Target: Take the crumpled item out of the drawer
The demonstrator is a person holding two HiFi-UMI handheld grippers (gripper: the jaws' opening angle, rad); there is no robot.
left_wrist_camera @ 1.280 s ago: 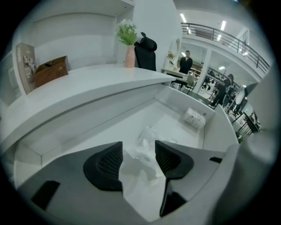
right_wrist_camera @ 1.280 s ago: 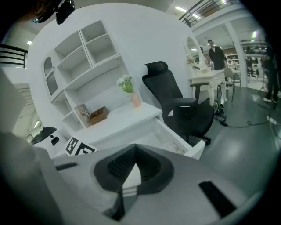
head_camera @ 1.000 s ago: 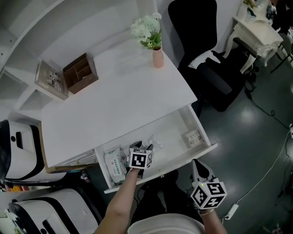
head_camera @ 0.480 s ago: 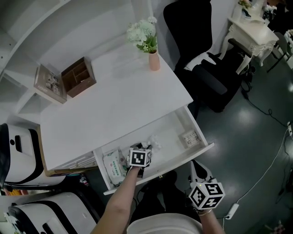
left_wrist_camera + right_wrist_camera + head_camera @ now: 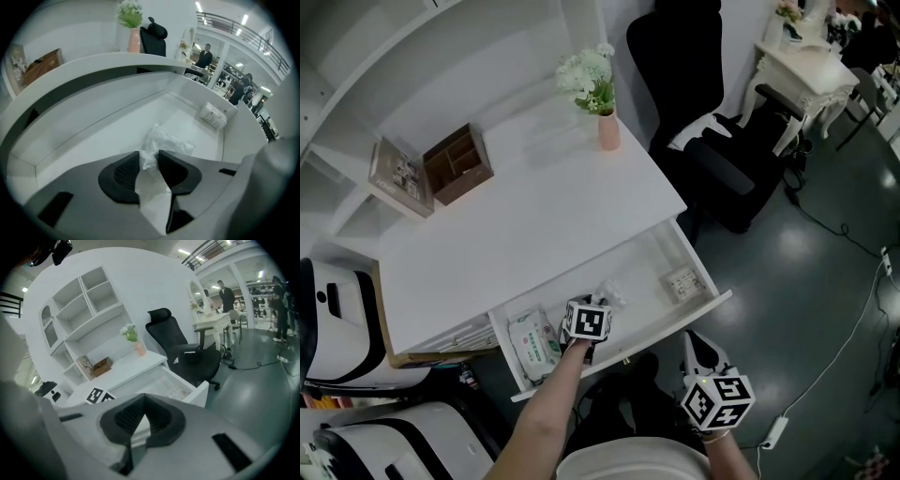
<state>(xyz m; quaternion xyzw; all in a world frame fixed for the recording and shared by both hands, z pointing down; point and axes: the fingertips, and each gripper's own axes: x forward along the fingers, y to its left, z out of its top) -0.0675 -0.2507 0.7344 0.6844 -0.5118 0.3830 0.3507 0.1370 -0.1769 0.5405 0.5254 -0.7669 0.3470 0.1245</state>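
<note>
A white worktop (image 5: 534, 216) stands under wall shelves, with a dark floor (image 5: 825, 281) and a black chair (image 5: 712, 159) to its right. On the worktop are a pink vase (image 5: 607, 131) of white flowers, a brown wooden box (image 5: 459, 164) with compartments and a picture frame (image 5: 398, 173) just beside the box. The drawer (image 5: 712, 302) below the worktop's front edge is pulled out. Inside it, a pack of wipes (image 5: 534, 342) lies at the left end and a small flat packet (image 5: 682, 279) near the right end.

The crumpled item (image 5: 164, 140), white and thin, lies on the drawer floor about midway between the two, nearer the wipes. The left tongs (image 5: 150, 157) reach down into the drawer. Their jaws have just been closing, and the near end of the crumpled item sits between the pads, pinched at the tips. The rest of it rests on the drawer floor.

The right tongs (image 5: 143, 401) hang outside the drawer, in front of its right end. They are closed, tips together, with nothing between them.
</note>
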